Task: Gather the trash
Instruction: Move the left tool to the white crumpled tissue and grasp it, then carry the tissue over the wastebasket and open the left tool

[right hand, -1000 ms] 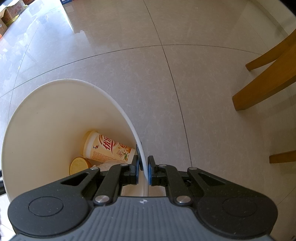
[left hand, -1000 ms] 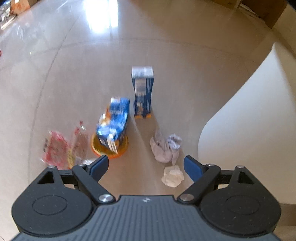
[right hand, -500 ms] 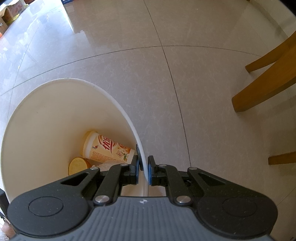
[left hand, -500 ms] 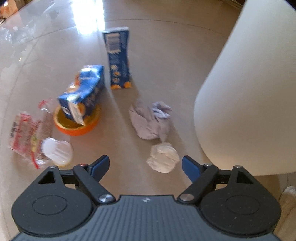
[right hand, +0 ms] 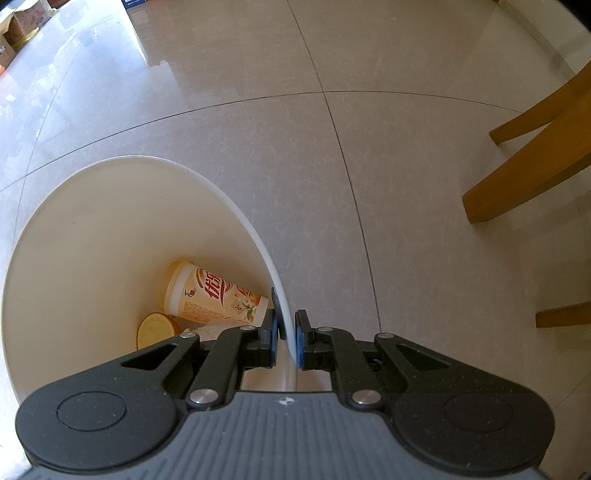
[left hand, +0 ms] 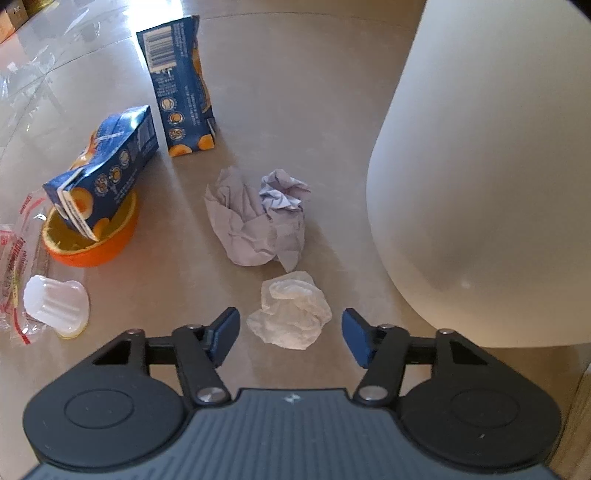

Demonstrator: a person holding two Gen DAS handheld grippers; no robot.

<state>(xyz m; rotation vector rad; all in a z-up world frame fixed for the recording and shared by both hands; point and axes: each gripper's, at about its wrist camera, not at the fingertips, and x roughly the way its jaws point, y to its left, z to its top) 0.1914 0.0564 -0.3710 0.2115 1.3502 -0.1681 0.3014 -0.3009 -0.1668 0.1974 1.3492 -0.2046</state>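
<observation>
My left gripper (left hand: 289,334) is open, low over the floor, its fingers either side of a small crumpled white wad (left hand: 290,316). Beyond it lies a larger crumpled paper (left hand: 256,216). One blue juice carton (left hand: 181,85) stands upright; a second blue carton (left hand: 105,168) leans in an orange peel half (left hand: 94,243). A white jelly cup (left hand: 55,304) and a clear red-printed wrapper (left hand: 14,258) lie at the left. My right gripper (right hand: 287,341) is shut on the rim of the white bin (right hand: 92,236), which holds a printed paper cup (right hand: 214,295) and an orange peel piece (right hand: 157,328).
The bin's white outer wall (left hand: 480,166) fills the right side of the left wrist view, close to the wad. Wooden chair legs (right hand: 532,170) stand on the tiled floor to the right of the bin. Cardboard boxes (right hand: 22,22) sit far off at the upper left.
My left gripper has come down and forward toward the trash pile, so the small white wad now sits between its open fingers. The right gripper and bin have barely moved.
</observation>
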